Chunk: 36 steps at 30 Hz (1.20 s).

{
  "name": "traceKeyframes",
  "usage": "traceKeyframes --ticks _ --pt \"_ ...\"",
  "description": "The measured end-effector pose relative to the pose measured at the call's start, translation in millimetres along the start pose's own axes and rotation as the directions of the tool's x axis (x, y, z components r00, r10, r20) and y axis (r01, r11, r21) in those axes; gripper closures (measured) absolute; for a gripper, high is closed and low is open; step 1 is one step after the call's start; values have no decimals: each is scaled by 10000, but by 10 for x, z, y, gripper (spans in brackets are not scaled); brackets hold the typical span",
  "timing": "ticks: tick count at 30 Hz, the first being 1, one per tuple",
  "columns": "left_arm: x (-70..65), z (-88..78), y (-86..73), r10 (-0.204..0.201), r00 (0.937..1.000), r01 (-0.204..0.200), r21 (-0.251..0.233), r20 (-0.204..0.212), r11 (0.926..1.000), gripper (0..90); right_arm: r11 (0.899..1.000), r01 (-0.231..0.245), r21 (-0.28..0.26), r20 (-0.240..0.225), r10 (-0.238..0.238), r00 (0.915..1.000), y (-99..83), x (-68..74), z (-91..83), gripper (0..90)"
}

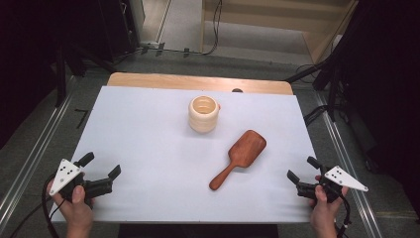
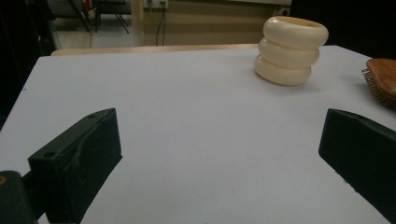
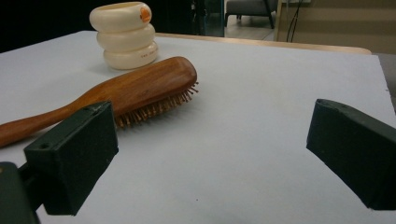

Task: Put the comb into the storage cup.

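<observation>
Grippers sit at the near corners of the table (image 1: 148, 94), which is covered by a pale sheet. The left gripper (image 1: 103, 170) is held in a hand (image 1: 75, 206) at the near left corner, its jaws spread wide with nothing between them. In the left gripper view the left gripper (image 2: 219, 144) has bare sheet between its two black jaws, and the pot (image 2: 291, 50) stands farther off to the upper right, with the bristled edge of the brush (image 2: 383, 81) at the right border.

The right gripper (image 1: 303, 169) is held in the other hand (image 1: 323, 210) at the near right corner, jaws likewise wide apart and empty. In the right gripper view the right gripper (image 3: 212, 140) looks across the sheet; the brush (image 3: 135, 95) lies just beyond its left jaw, apart from it, bristles down, with the pot (image 3: 125, 35) standing behind the brush head.

From the high view, the brush (image 1: 240, 157) is a wooden hairbrush lying flat, right of the table's centre, its handle angled toward the near edge and its head pointing up and to the right. It is nearer to the right gripper than to the left, yet well apart from both. The pot (image 1: 203, 113) is cream, ribbed like three stacked rings, upright and open at the top, standing near the middle of the far half of the table, close to the brush head but not touching it. An orange mark shows on its side in the right gripper view.
</observation>
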<state>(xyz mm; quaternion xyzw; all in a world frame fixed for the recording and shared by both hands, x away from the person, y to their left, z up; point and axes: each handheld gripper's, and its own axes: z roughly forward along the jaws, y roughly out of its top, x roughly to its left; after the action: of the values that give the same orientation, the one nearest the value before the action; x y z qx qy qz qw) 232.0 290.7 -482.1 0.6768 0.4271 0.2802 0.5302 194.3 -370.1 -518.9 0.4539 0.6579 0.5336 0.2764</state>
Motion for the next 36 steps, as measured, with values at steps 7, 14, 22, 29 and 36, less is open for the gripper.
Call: traceKeyframes --ticks 7,14,22,29,36 --pt "-165 45 109 197 9998 -197 -6 24 9998 0 9999 -58 -87 -13 58 10000 -7 -11 0 4" --pt "-391 165 254 682 9971 -692 284 336 9972 0 9999 -9 -109 -79 8 10000 -12 3 3 4" --pt "-677 346 404 1095 9894 -1136 385 956 9928 0 9998 -114 -168 -225 110 9997 -21 -8 -6 4" --pt "-800 468 539 1222 9840 -1299 528 1294 9901 0 9997 -94 -218 -244 89 9997 -22 -10 -1 4" --pt "-934 600 644 1321 9757 -1444 594 1750 9877 0 9998 -66 -206 -277 61 9996 -24 -5 7 4"
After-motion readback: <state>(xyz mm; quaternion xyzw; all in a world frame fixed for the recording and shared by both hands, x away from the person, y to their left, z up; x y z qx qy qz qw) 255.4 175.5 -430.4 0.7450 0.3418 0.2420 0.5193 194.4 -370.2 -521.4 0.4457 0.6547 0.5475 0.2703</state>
